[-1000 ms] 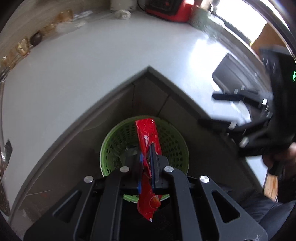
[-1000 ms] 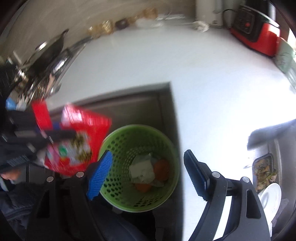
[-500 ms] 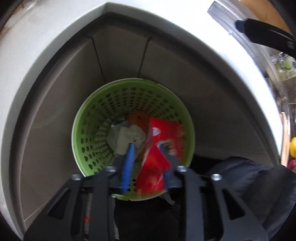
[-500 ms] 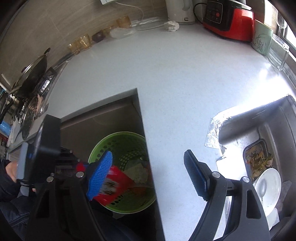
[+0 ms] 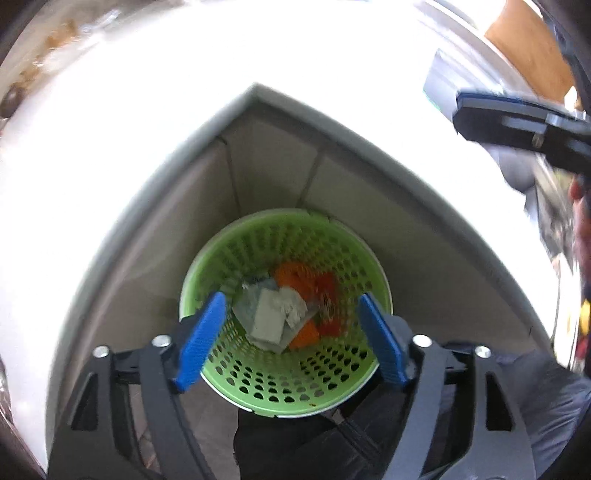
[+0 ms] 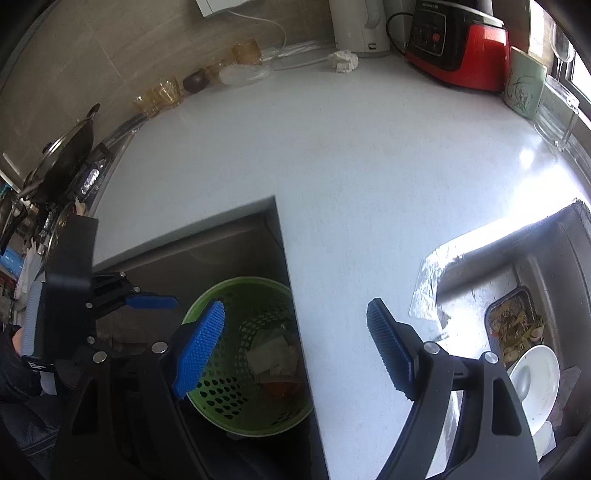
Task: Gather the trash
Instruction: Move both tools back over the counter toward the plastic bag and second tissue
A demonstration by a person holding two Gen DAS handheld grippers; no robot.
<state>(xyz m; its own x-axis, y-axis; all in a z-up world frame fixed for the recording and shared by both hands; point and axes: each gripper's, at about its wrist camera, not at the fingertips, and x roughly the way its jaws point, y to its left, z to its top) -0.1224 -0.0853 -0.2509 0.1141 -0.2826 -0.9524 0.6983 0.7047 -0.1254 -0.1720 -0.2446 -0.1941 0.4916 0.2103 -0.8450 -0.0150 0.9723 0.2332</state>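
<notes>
A green perforated basket stands on the floor in the inner corner of the white counter. In it lie a red snack wrapper, crumpled white paper and orange scraps. My left gripper hangs right over the basket; its jaws are opening and nothing is between the blue pads. In the right wrist view the basket shows under my right gripper, which is open and empty over the counter edge. One blue pad of the left gripper shows at the left there.
The white counter carries a red cooker, a white kettle, a crumpled tissue and amber glasses along the back wall. A sink at the right holds a foil tray of scraps and a white bowl.
My left gripper came down over the basket and opened. The red wrapper left its pads and now lies in the basket. The right gripper shifted slightly and stayed open.
</notes>
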